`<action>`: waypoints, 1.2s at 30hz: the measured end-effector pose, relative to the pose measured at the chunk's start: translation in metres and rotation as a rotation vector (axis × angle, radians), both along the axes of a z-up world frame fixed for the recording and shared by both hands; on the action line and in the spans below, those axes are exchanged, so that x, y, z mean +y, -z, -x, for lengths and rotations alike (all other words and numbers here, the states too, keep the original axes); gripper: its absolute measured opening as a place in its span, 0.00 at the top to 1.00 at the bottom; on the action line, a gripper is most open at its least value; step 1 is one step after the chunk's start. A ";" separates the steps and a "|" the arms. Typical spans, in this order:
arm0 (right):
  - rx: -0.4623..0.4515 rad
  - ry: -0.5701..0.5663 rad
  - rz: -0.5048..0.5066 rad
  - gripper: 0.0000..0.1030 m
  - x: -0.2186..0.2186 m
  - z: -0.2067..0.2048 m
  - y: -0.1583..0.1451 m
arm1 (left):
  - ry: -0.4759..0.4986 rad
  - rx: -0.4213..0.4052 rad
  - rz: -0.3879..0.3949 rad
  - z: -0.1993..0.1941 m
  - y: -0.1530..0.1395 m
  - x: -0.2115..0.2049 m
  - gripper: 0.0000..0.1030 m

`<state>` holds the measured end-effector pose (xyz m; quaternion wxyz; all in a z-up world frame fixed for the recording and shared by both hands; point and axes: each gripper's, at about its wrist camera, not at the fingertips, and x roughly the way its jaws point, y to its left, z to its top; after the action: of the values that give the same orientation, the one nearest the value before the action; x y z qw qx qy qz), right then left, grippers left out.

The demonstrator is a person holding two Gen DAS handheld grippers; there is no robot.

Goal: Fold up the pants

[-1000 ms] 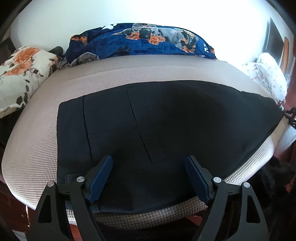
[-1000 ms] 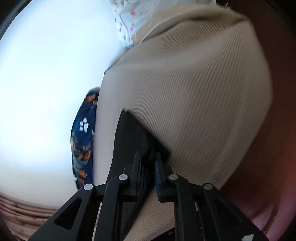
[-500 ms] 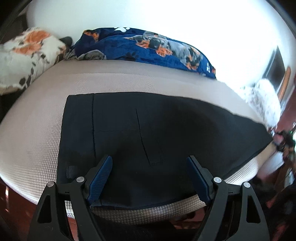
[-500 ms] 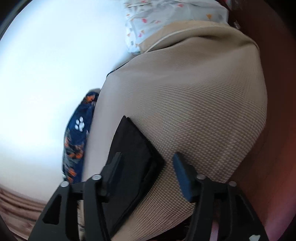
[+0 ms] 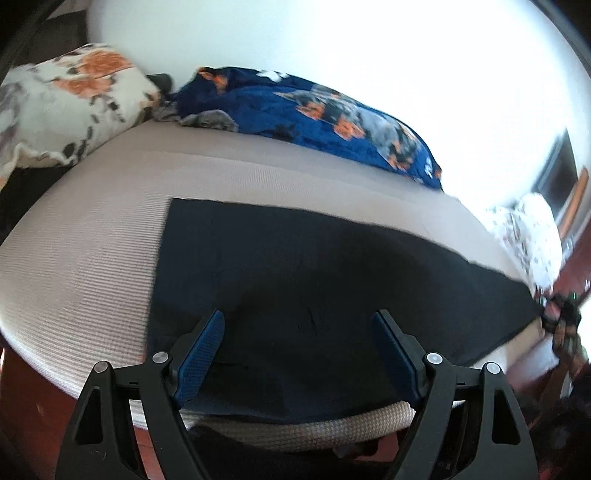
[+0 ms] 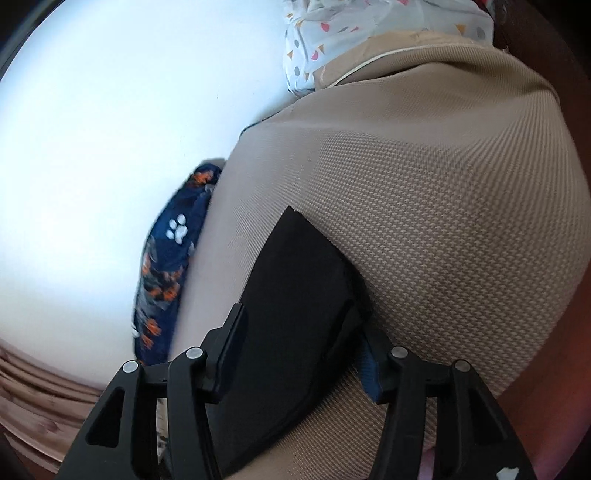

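I see a beige woven bedcover (image 5: 92, 236) mid-frame, a floral pillow (image 5: 62, 107) at upper left, a blue dog-print blanket (image 5: 325, 118) along the top, and a confetti-print cloth (image 6: 362, 33) topping the right view.

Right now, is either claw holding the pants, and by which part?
Nothing is held. The left claw is open over the pants near the waist end; the right claw is open astride the hem end.

The pants (image 5: 332, 288) lay flat on the bed (image 5: 85, 266), a blanket (image 5: 314, 114) behind them by the wall, a pillow (image 5: 62, 107) to its left
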<state>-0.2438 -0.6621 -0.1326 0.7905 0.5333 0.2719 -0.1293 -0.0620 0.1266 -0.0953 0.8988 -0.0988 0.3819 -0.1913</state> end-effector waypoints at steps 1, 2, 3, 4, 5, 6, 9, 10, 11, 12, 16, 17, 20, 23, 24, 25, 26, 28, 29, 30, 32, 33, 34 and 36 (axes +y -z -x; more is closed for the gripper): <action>0.068 -0.016 0.037 0.77 0.002 -0.005 0.002 | -0.025 -0.007 0.017 0.001 -0.002 0.007 0.21; 0.074 -0.022 0.036 0.88 0.003 -0.005 0.004 | -0.053 -0.016 0.035 0.002 -0.005 0.016 0.21; 0.060 -0.010 0.031 0.89 0.002 -0.003 0.004 | -0.085 -0.029 0.050 0.003 -0.010 0.026 0.21; 0.060 -0.006 0.031 0.89 0.002 -0.003 0.004 | -0.118 -0.040 0.059 0.004 -0.014 0.036 0.21; 0.062 -0.006 0.035 0.90 0.002 -0.004 0.004 | -0.153 -0.047 0.070 0.006 -0.018 0.047 0.21; 0.062 -0.008 0.038 0.90 0.003 -0.004 0.005 | -0.170 -0.042 0.085 0.006 -0.020 0.057 0.21; 0.051 -0.008 0.039 0.90 0.004 -0.008 0.006 | -0.162 0.019 0.123 0.010 -0.021 0.075 0.21; 0.047 -0.009 0.040 0.90 0.004 -0.007 0.007 | -0.145 0.035 0.146 0.015 -0.020 0.080 0.21; 0.042 -0.010 0.040 0.90 0.004 -0.007 0.007 | -0.130 0.049 0.162 0.020 -0.018 0.082 0.21; 0.040 -0.011 0.038 0.90 0.004 -0.006 0.007 | -0.120 0.062 0.166 0.023 -0.016 0.082 0.21; 0.041 -0.013 0.039 0.90 0.004 -0.005 0.007 | -0.125 0.112 0.170 0.031 -0.002 0.086 0.21; 0.044 -0.015 0.045 0.90 0.004 -0.004 0.007 | -0.133 0.122 0.184 0.030 0.000 0.084 0.21; 0.055 -0.021 0.060 0.90 0.004 -0.004 0.005 | -0.124 0.069 0.194 0.035 -0.009 0.067 0.21; 0.039 -0.018 0.036 0.90 0.003 -0.002 0.007 | -0.059 -0.013 0.063 0.034 -0.026 0.021 0.21; 0.027 -0.014 0.019 0.90 0.001 0.000 0.009 | -0.009 -0.022 0.037 0.032 -0.027 0.004 0.20; 0.017 -0.012 0.008 0.90 0.000 0.002 0.010 | 0.038 -0.024 0.023 0.029 -0.025 -0.012 0.19; 0.003 -0.015 -0.006 0.89 0.000 0.003 0.011 | 0.078 -0.024 0.005 0.026 -0.023 -0.027 0.19; -0.010 -0.016 -0.026 0.88 -0.002 0.005 0.012 | 0.135 -0.014 -0.030 0.019 -0.017 -0.054 0.19; -0.013 -0.017 -0.034 0.86 -0.002 0.005 0.012 | 0.156 -0.006 -0.033 0.014 -0.015 -0.065 0.19; -0.011 -0.018 -0.039 0.85 -0.002 0.004 0.012 | 0.168 0.000 -0.028 0.011 -0.013 -0.072 0.19; -0.009 -0.012 -0.055 0.84 -0.003 0.003 0.012 | 0.191 0.012 -0.010 0.003 -0.010 -0.085 0.19; -0.015 -0.008 -0.066 0.82 -0.004 0.002 0.012 | 0.196 0.017 -0.004 -0.002 -0.009 -0.091 0.19; -0.015 -0.006 -0.067 0.81 -0.003 0.000 0.012 | 0.198 0.022 0.001 -0.005 -0.007 -0.095 0.19; -0.003 -0.007 -0.055 0.81 -0.001 -0.003 0.010 | 0.195 0.030 0.004 -0.013 -0.004 -0.102 0.19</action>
<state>-0.2411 -0.6633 -0.1427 0.7764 0.5540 0.2762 -0.1183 -0.0493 0.0250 -0.0911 0.8699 -0.0657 0.4026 -0.2773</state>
